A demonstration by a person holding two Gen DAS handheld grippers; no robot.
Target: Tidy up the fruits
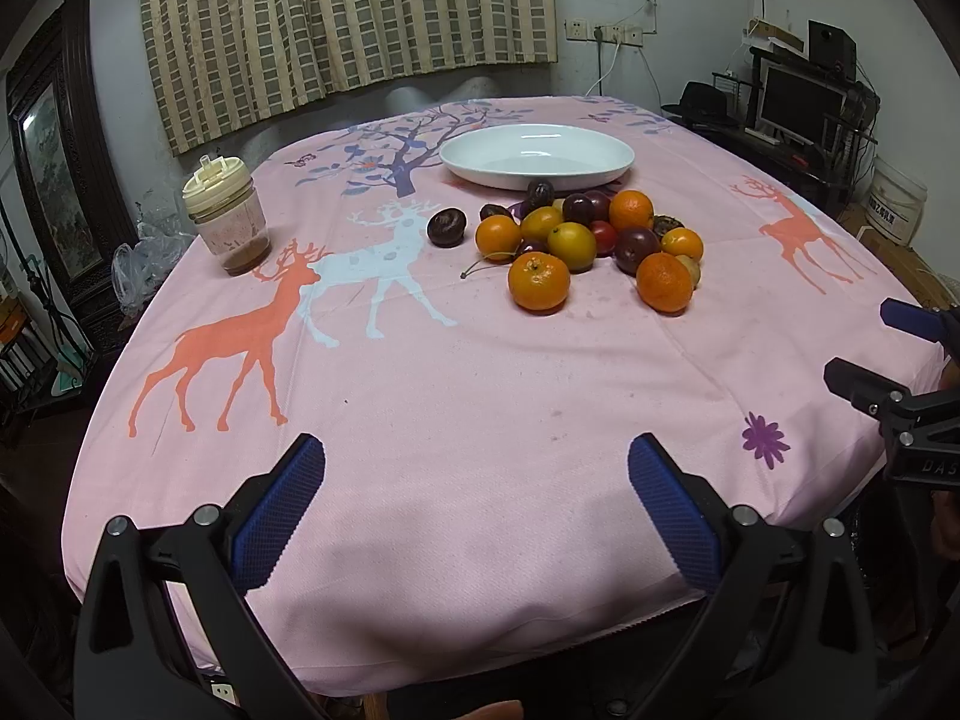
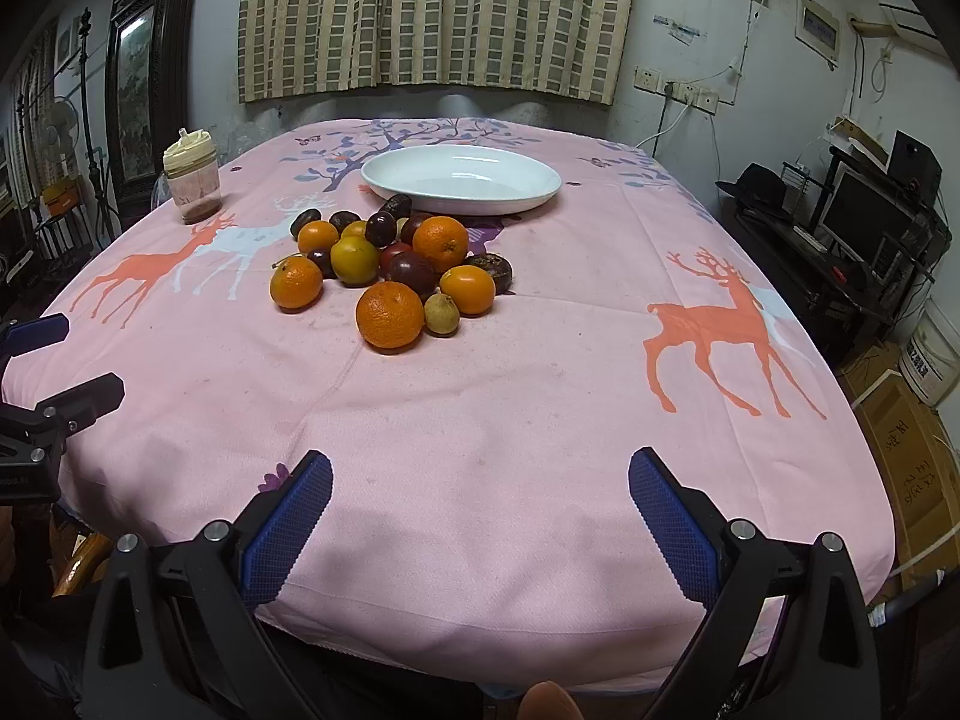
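Fruit pile (image 1: 591, 243) on a pink cloth (image 1: 480, 420), just in front of a white dish (image 1: 537, 156) that holds no fruit. The pile mixes oranges, dark plum-like fruit and a yellow one; several touch one another. One dark fruit (image 1: 446, 227) lies a little apart to the pile's left. In the right wrist view, the nearest orange (image 2: 390, 315) touches a small tan fruit (image 2: 442, 314) on its right.

Left gripper (image 1: 477, 477): jaws spread wide, holding nothing, above the near edge of the cloth, well apart from the pile. Right gripper (image 2: 480, 480): jaws likewise spread wide and holding nothing, over the near edge. Each gripper appears at the margin of the other's view.

A lidded jar (image 1: 228, 219) with brown contents stands upright near the cloth's left edge. Checked curtains (image 1: 342, 18) hang behind.
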